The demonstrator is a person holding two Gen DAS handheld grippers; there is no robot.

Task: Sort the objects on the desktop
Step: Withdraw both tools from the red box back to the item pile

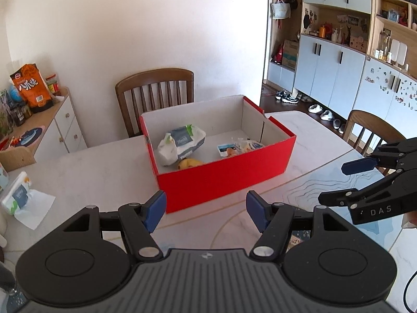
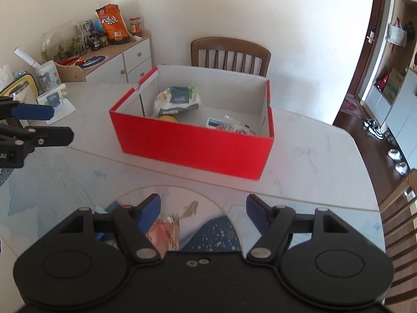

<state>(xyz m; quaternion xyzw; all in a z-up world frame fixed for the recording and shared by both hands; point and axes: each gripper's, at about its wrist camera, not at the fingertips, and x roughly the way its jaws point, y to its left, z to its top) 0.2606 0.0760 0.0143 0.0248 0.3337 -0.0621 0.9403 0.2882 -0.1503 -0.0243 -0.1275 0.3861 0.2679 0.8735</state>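
Both tongs are spread with nothing between their blue pads: the left tongs [image 1: 206, 210] and the right tongs [image 2: 203, 211] hang above the worktop [image 2: 312, 156], short of the red box [image 1: 224, 180]. The box stands ahead of both, holding a tissue pack [image 1: 182, 143], a banana [image 1: 189, 163] and small packets [image 1: 238, 149]. Another tissue pack [image 1: 18, 195] lies well off to the left.

I see a box [image 1: 224, 180] that is red outside and white inside. In it lie a white pack [image 1: 182, 143] with a grey-blue label and green tabs, and something yellow [image 1: 189, 163]. My grippers are black with blue pads [image 1: 153, 210]. The table [image 1: 99, 172] is white marble with thin grey veins; its mat [image 2: 65, 182] is pale blue with dark wavy lines. The snack bag [image 2: 112, 23] is orange.
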